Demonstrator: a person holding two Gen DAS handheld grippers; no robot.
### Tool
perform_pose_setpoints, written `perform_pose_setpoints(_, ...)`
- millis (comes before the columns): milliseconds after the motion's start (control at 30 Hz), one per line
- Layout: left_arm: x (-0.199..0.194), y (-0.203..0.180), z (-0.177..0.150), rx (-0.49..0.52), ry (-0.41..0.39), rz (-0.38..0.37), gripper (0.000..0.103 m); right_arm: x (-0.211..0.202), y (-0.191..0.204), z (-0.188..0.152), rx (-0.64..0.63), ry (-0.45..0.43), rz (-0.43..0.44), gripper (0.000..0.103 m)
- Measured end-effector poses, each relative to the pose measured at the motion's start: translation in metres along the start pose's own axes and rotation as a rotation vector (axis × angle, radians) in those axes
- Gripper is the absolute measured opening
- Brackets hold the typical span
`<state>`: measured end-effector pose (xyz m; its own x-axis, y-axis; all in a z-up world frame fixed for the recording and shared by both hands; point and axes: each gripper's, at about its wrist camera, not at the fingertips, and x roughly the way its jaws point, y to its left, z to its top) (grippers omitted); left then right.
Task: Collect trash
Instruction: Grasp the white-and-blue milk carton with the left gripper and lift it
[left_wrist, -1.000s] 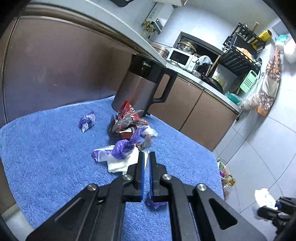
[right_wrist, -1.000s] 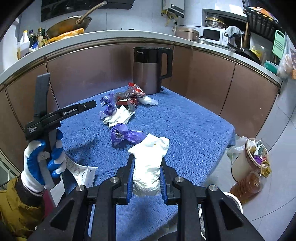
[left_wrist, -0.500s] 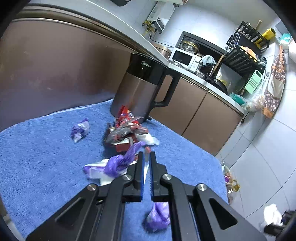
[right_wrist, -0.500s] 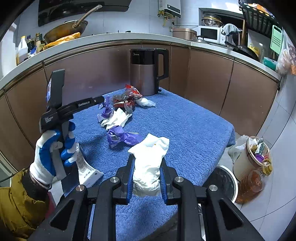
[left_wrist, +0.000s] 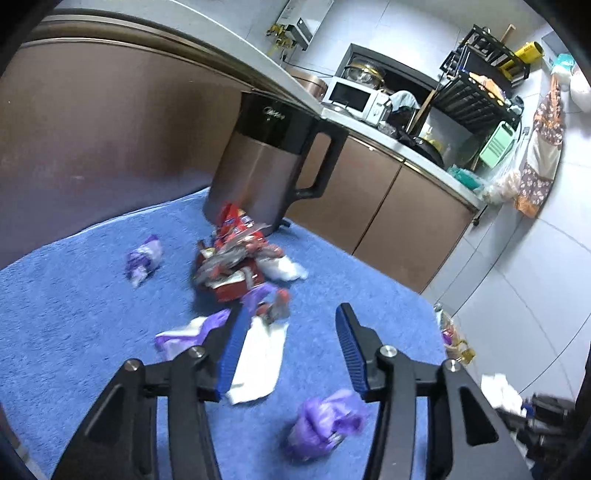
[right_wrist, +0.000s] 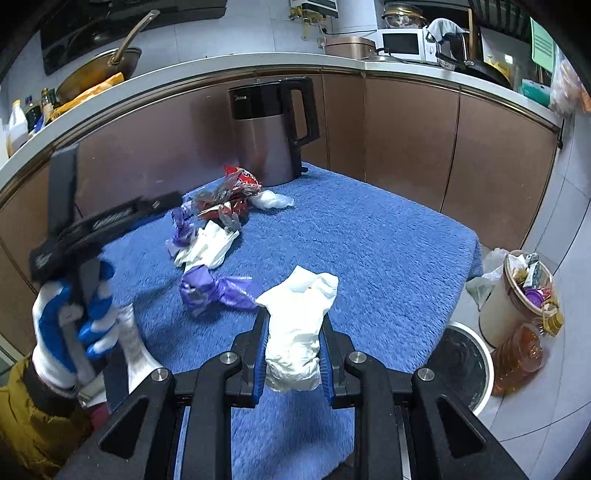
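Observation:
My right gripper (right_wrist: 293, 338) is shut on a crumpled white tissue (right_wrist: 297, 328), held above the near edge of the blue towel-covered table (right_wrist: 369, 243). My left gripper (left_wrist: 291, 339) is open and empty, low over the towel; it also shows in the right wrist view (right_wrist: 110, 221), held by a gloved hand. A flat white tissue (left_wrist: 258, 358) lies between its fingers, touching the left one. A purple wrapper (left_wrist: 325, 421) lies under the right finger. Red snack wrappers (left_wrist: 236, 258) are heaped ahead, with another purple wrapper (left_wrist: 144, 258) to their left.
A steel and black kettle (left_wrist: 266, 166) stands at the table's back. Brown cabinets (right_wrist: 406, 147) ring the table. On the floor to the right are a full bin (right_wrist: 517, 295), a dark round bin (right_wrist: 461, 362) and an amber bottle (right_wrist: 521, 354).
My left gripper has opened and moved forward and down toward the trash heap. My right gripper still holds the white tissue and has barely moved.

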<state>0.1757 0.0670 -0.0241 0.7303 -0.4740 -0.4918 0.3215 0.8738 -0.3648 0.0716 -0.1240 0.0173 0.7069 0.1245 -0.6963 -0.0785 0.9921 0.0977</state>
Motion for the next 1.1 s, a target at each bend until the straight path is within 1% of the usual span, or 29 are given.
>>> perform_pose_setpoints(167, -0.014, 0.015, -0.012, -0.023, 0.021, 0.037, 0.049, 0.013, 0.001, 0.008, -0.004, -0.004, 0.025, 0.022)
perform_pose_setpoints(300, -0.033, 0.021, -0.019, -0.034, 0.029, 0.075, 0.049, 0.022, 0.003, 0.013, -0.003, -0.010, 0.067, 0.022)
perform_pose_setpoints(467, -0.065, 0.019, -0.038, -0.040, 0.057, 0.148, 0.049, 0.031, 0.004, 0.016, -0.003, -0.021, 0.130, 0.022)
perform_pose_setpoints(533, -0.080, 0.015, -0.049, -0.047, 0.079, 0.198, 0.049, 0.035, 0.005, 0.015, -0.011, -0.023, 0.155, 0.022)
perform_pose_setpoints(667, -0.104, 0.012, -0.080, -0.159, 0.155, 0.262, 0.049, 0.039, 0.006, 0.009, -0.040, -0.030, 0.196, 0.022)
perform_pose_setpoints(733, -0.108, 0.010, -0.092, -0.221, 0.195, 0.274, 0.049, 0.038, 0.003, 0.006, -0.051, -0.037, 0.214, 0.022)
perform_pose_setpoints(767, -0.108, 0.010, -0.100, -0.279, 0.228, 0.269, 0.049, 0.037, 0.001, 0.004, -0.056, -0.041, 0.220, 0.022)
perform_pose_setpoints(800, -0.108, 0.009, -0.104, -0.312, 0.250, 0.264, 0.049, 0.036, -0.001, 0.002, -0.064, -0.048, 0.230, 0.022)
perform_pose_setpoints(867, -0.103, 0.004, -0.110, -0.367, 0.289, 0.261, 0.050, 0.034, -0.005, 0.000, -0.077, -0.059, 0.239, 0.022)
perform_pose_setpoints(900, -0.100, 0.001, -0.111, -0.385, 0.306, 0.262, 0.053, 0.032, -0.007, -0.002, -0.087, -0.067, 0.242, 0.022)
perform_pose_setpoints(1000, -0.094, -0.011, -0.111, -0.429, 0.325, 0.257, 0.056, 0.027, -0.014, -0.008, -0.107, -0.085, 0.251, 0.022)
perform_pose_setpoints(1100, -0.081, -0.017, -0.107, -0.456, 0.347, 0.307, 0.058, 0.022, -0.023, -0.013, -0.114, -0.098, 0.256, 0.022)
